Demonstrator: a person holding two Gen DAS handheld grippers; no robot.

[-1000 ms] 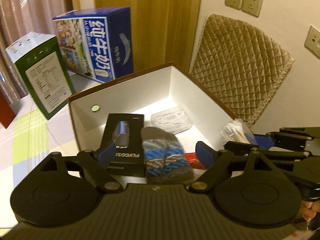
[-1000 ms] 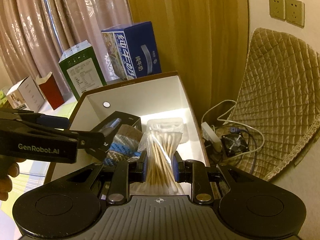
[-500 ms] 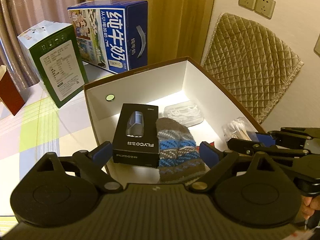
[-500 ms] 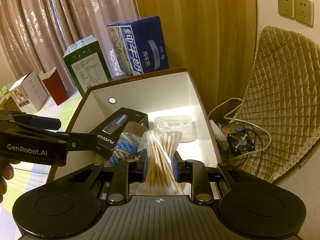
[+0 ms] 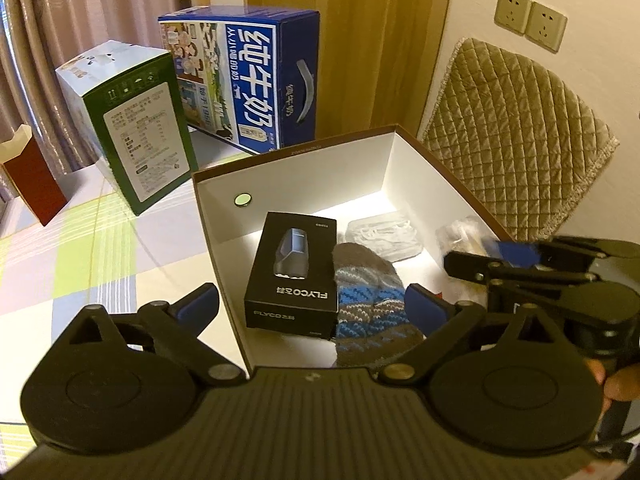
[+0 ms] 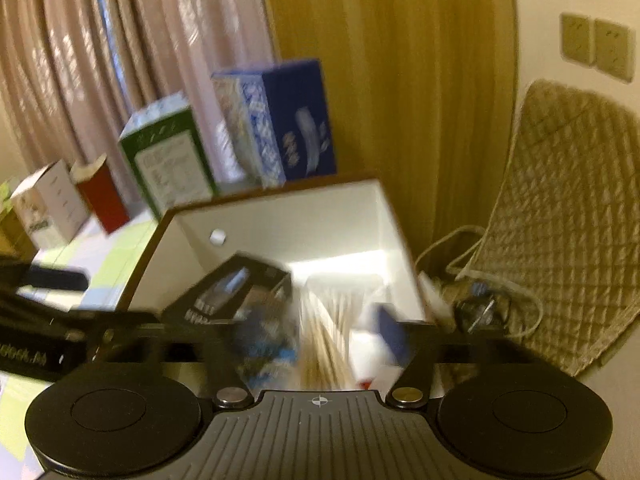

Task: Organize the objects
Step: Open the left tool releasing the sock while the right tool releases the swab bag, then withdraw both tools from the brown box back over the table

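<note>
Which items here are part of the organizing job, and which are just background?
Job: white box; FLYCO box, knit hat and clear pouch inside it; swab bag at the right gripper.

Background: milk carton, green carton, red box, quilted pad, wall sockets.

Right wrist view smears badly: the cotton swab bag [image 6: 320, 336] blurs between the right gripper [image 6: 320, 344] fingers (grip unreadable). From the left wrist, the knit hat [image 5: 370, 312] disappears behind the left gripper [image 5: 312, 308] body.

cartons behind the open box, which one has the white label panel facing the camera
The green carton, left of the blue milk carton, whose front shows big white characters instead.
</note>
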